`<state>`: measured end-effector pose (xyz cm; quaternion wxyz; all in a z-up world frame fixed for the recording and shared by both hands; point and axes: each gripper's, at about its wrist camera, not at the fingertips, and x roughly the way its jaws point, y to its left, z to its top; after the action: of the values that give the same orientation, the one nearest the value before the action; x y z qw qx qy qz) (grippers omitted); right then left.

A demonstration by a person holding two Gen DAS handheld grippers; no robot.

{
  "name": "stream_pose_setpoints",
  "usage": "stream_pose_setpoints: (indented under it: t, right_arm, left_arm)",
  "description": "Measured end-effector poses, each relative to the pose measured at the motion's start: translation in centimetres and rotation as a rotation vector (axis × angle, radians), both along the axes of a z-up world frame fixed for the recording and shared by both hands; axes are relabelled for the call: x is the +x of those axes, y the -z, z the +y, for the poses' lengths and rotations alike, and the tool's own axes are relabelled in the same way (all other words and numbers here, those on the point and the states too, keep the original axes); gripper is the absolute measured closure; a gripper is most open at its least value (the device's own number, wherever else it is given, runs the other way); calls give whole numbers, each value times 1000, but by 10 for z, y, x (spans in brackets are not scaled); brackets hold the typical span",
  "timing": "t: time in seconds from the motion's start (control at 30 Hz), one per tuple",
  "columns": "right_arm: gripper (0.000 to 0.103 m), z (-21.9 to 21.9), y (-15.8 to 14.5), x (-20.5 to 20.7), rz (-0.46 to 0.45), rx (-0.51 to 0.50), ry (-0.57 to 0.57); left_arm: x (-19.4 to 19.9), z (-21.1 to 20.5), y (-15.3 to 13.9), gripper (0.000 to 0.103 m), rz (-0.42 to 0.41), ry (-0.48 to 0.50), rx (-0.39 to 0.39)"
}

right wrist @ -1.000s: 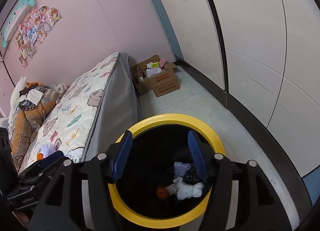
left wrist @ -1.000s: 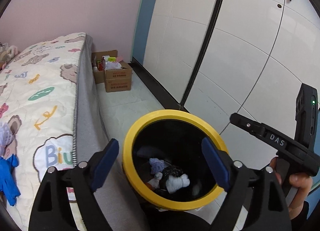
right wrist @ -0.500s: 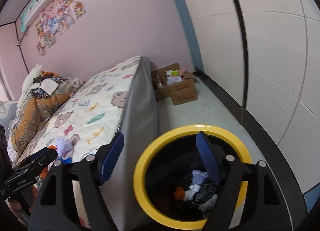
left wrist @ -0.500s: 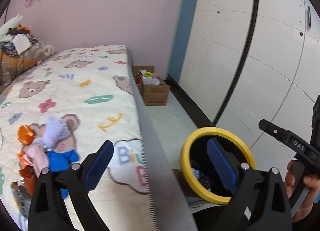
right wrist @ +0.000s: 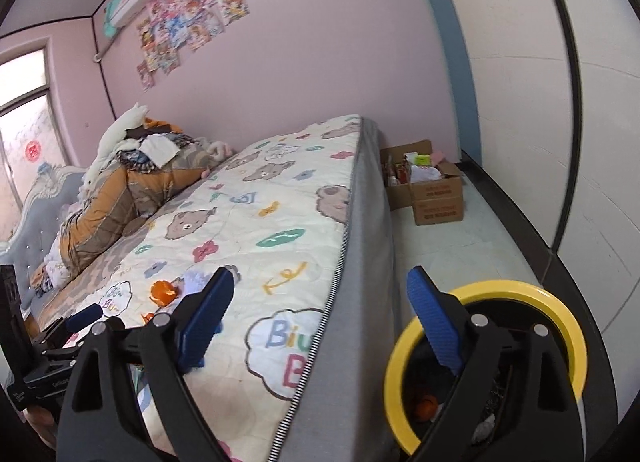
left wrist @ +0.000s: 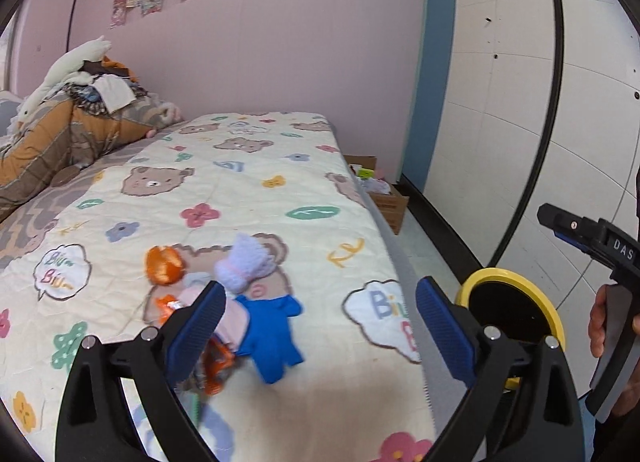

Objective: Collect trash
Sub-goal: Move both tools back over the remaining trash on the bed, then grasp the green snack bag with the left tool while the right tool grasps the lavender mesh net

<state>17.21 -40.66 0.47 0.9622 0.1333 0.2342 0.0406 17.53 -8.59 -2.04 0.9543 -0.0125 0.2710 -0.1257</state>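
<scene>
A black trash bin with a yellow rim [left wrist: 516, 302] [right wrist: 560, 310] stands on the floor beside the bed and holds several scraps. On the bear-print bedspread [left wrist: 248, 190] lies a small pile: an orange peel [left wrist: 164, 264], a lilac knitted piece [left wrist: 244, 262], a blue glove [left wrist: 272, 334] and orange wrappers [left wrist: 214, 366]. My left gripper [left wrist: 320, 330] is open and empty, hovering just in front of the pile. My right gripper [right wrist: 320, 318] is open and empty, above the mattress edge next to the bin. The peel also shows in the right wrist view [right wrist: 162, 290].
A heap of clothes and bedding [left wrist: 76, 110] lies at the head of the bed. Open cardboard boxes [right wrist: 432, 186] stand on the floor at the far end of the bed. White wardrobe doors [left wrist: 520, 102] run along the right of a narrow floor strip.
Both grippers have swung left from above the bin toward the bed. The left one now faces the pile on the bedspread. Both stayed open and empty.
</scene>
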Motion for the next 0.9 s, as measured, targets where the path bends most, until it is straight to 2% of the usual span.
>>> stream_pose_setpoints:
  t: [0.23, 0.47, 0.9]
  right_arm:
    - [12, 54, -6, 30, -19, -25, -67]
    - [12, 100, 6, 72, 39, -47, -169]
    - [12, 175, 45, 140, 132, -98, -260]
  left_arm:
    - [-12, 51, 10, 11, -1, -66, -6]
    - [-16, 91, 29, 11, 23, -112, 19]
    - [-5, 124, 70, 11, 112, -143, -8]
